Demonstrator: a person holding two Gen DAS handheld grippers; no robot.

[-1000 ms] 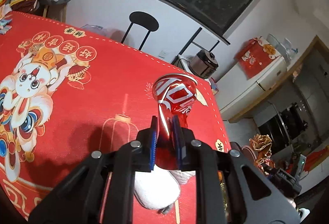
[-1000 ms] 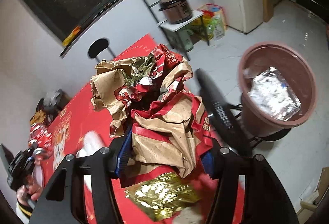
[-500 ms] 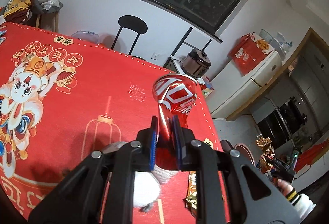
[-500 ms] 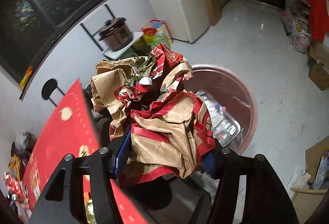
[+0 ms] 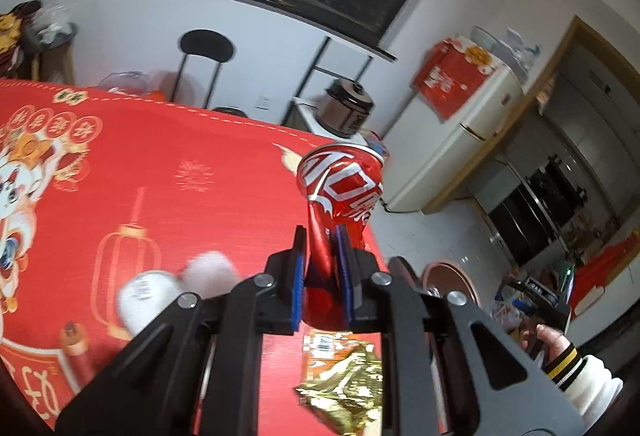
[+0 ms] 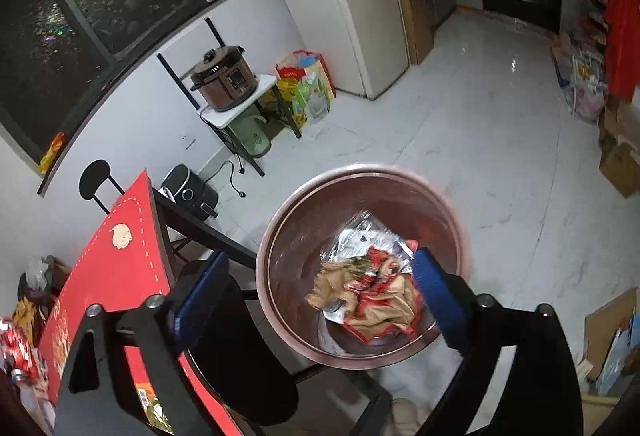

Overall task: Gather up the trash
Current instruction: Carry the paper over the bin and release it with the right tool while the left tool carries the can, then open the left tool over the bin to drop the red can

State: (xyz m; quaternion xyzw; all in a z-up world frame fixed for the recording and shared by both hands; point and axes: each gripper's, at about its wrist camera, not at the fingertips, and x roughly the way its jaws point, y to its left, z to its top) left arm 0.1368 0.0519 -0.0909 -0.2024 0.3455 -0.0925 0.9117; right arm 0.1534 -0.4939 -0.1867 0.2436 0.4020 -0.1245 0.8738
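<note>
My left gripper is shut on a crushed red soda can and holds it above the right end of the red tablecloth. My right gripper is open and empty, right above the brown trash bin on the floor. The crumpled red and brown paper wrapper lies inside the bin on a clear plastic package. The bin's rim also shows in the left wrist view. A gold foil wrapper and white crumpled tissues lie on the table.
A black chair seat stands between table and bin. A rice cooker sits on a small stand by the wall, a fridge beyond. Cardboard boxes line the right side of the floor.
My right gripper swung from over the table to above the bin, opened, and the paper wrapper dropped into the bin. My left gripper moved right along the table with the can.
</note>
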